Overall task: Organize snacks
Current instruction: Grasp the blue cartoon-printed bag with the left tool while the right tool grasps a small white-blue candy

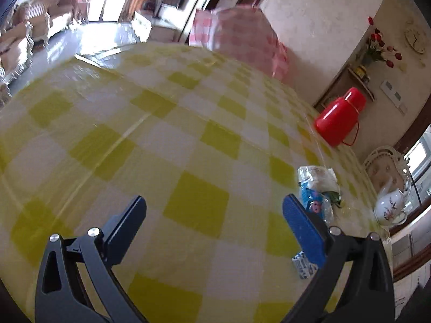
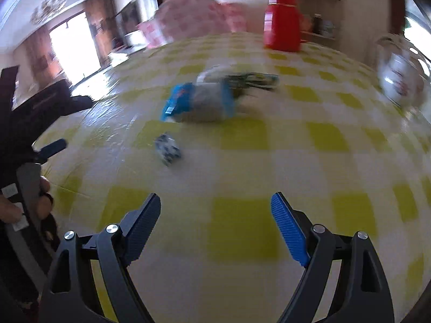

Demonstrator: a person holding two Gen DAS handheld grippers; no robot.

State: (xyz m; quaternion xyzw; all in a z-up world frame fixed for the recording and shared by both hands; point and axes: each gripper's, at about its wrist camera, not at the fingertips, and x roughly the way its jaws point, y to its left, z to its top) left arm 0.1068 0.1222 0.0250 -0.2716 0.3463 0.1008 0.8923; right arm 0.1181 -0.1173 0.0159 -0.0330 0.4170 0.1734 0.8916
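Left hand-held gripper [image 1: 214, 210]: jaws stand wide apart over the table [image 1: 167, 140], which carries a yellow-and-white checked cloth; nothing lies between the pads and nothing is held. The blue snack bag [image 1: 316, 196] lies on the table just beyond and to the right of this gripper's right finger, which hides part of it; a small blue-and-white packet [image 1: 303, 266] shows beside the lower part of the same finger, outside the jaws; whether either touches the finger cannot be told. Right hand-held gripper [image 2: 215, 212]: jaws likewise spread wide, empty, pads clear of everything; only bare cloth lies between them. In the right wrist view, which is blurred, the blue snack bag [image 2: 199, 102] lies on its side well ahead of the fingertips and somewhat left of centre; a dark green wrapper [image 2: 253, 80] lies just behind it, touching or nearly so; the small blue-and-white packet [image 2: 167, 148] lies nearer, ahead and left of the left finger, apart from the bag. The left hand-held gripper appears at the left edge of that view, gripped by a hand [image 2: 16, 207]. A red flask [image 2: 281, 21] stands upright at the far side of the table; a white teapot [image 2: 401, 78] stands at the right edge; a pink checked cover [image 1: 242, 35] sits at the far end.
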